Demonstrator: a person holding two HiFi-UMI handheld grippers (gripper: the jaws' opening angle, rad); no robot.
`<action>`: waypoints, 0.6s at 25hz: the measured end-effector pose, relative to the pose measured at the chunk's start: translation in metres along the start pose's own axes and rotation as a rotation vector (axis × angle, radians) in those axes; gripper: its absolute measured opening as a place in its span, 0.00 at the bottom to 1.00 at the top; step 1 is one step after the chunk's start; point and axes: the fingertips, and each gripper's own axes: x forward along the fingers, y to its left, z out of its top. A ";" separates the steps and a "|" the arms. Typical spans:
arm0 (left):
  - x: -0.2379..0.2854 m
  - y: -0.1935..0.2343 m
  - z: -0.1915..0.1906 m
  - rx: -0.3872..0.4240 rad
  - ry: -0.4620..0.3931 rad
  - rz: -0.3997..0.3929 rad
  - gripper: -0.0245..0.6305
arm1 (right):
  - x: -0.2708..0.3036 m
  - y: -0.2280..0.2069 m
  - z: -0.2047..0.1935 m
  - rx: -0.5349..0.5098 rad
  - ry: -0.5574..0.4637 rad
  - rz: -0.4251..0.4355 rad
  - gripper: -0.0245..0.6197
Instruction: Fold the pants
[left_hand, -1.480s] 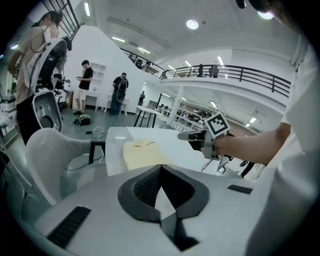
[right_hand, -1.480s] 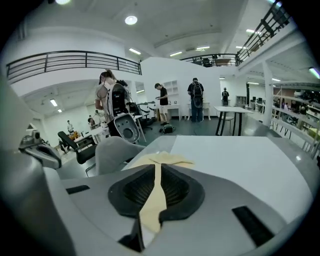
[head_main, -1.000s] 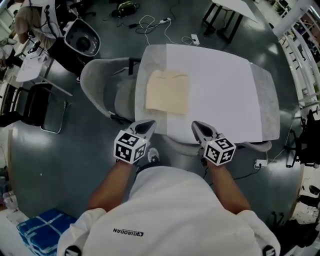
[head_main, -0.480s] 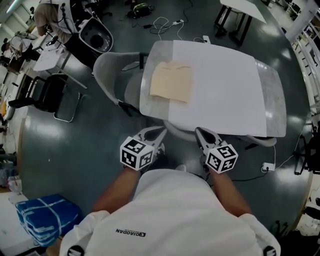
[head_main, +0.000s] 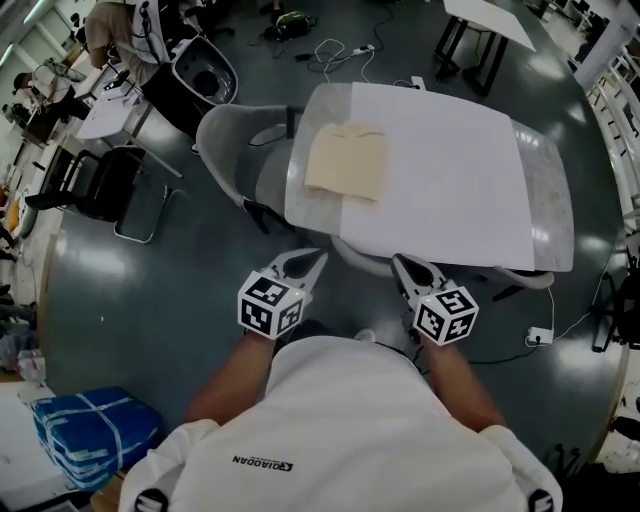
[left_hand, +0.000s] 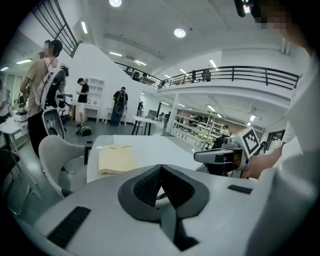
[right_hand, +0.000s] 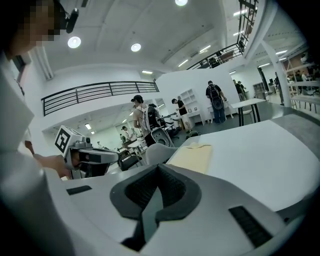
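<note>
- Plainly, the pants (head_main: 346, 160) lie flat on the far left part of the table (head_main: 460, 180), close to its left edge. They are a compact cream rectangle that already looks folded into layers, and a faint curved seam shows at the far end.
- I judge them light, soft and limp, with no stiffness of their own. Lifted by one layer alone, they would likely sag and fall open. They are not fragile, though on the smooth white cover they could slide if pushed instead of lifted.
- The best hold, in my view, is at the two corners of one short edge, one gripper at each, pinching through every layer so the stack moves as one. A single hold at mid-edge would probably let the corners droop.
- The left gripper (head_main: 308, 260) has its jaws closed tip to tip with nothing between them. It is held short of the table's near edge, close to the person's body and well apart from the pants.
- The right gripper (head_main: 402, 263) is likewise closed and empty. It sits beside the left one, also short of the near edge.
- Neither gripper touches the cloth or the table. Both would have to open and reach across the table before any hold.
- A grey chair (head_main: 232, 150) stands just beside the table's left side, near the pants. Further out are a dark floor (head_main: 150, 300), other furniture and a few people.
</note>
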 end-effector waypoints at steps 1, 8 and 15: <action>0.001 0.001 0.004 0.007 -0.002 -0.009 0.08 | 0.001 0.002 0.002 -0.009 -0.001 -0.007 0.07; -0.006 0.018 0.023 0.089 0.003 -0.098 0.08 | 0.023 0.022 0.005 0.029 -0.024 -0.075 0.07; -0.020 0.067 0.010 0.050 0.038 -0.108 0.08 | 0.054 0.044 0.007 0.017 -0.012 -0.132 0.07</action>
